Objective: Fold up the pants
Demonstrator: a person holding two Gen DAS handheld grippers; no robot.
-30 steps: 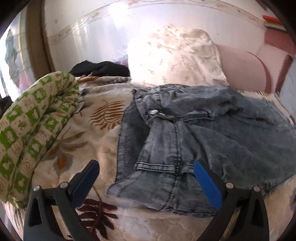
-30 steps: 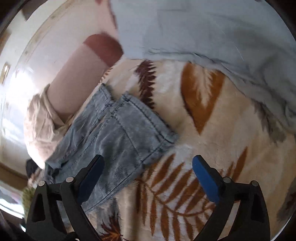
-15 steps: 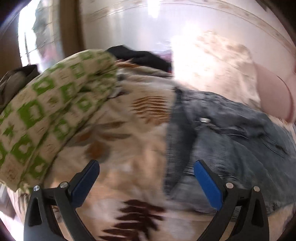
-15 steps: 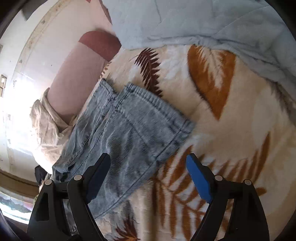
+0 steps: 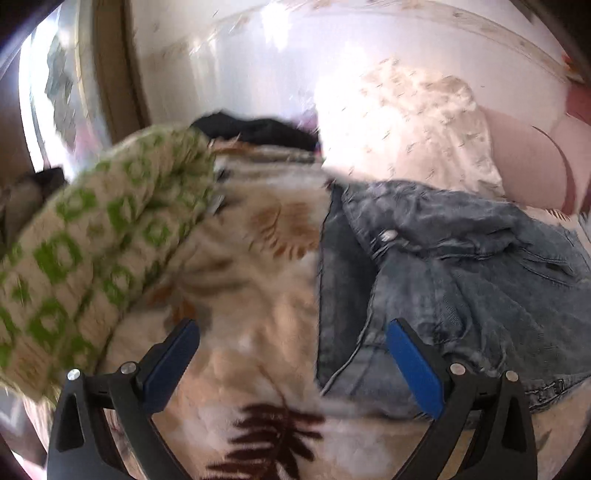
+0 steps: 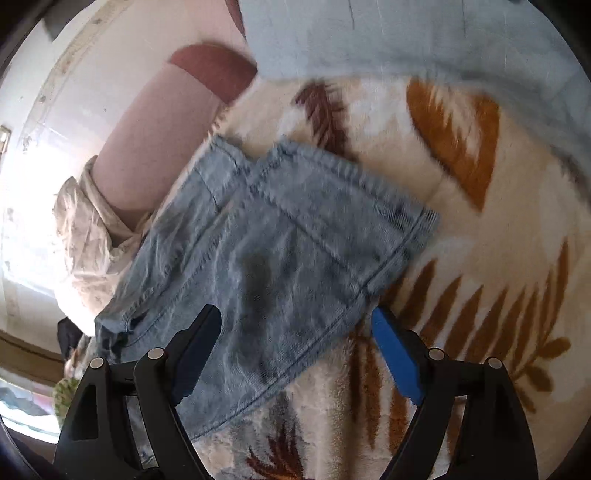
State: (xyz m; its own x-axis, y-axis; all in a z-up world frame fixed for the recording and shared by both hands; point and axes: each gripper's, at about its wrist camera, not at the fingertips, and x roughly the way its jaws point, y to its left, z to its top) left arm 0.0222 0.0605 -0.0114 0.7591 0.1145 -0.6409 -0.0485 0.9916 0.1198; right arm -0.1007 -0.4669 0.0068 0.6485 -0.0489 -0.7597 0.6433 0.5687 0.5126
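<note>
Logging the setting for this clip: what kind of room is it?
Most likely a bedroom: the jeans lie on a leaf-print blanket spread over a bed, with a pillow and a rolled green-patterned blanket nearby.

Leaf-print blanket (image 5: 258, 295), green-checked quilt (image 5: 92, 251), floral pillow (image 5: 406, 140), pale blue sheet (image 6: 406, 33).

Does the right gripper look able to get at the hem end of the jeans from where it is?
Probably yes: the right gripper is open and empty, the jeans lie flat just ahead, nothing between.

Pants (image 5: 461, 280) on blanket (image 5: 258, 295) (pillow (image 5: 406, 122) behind)
</note>
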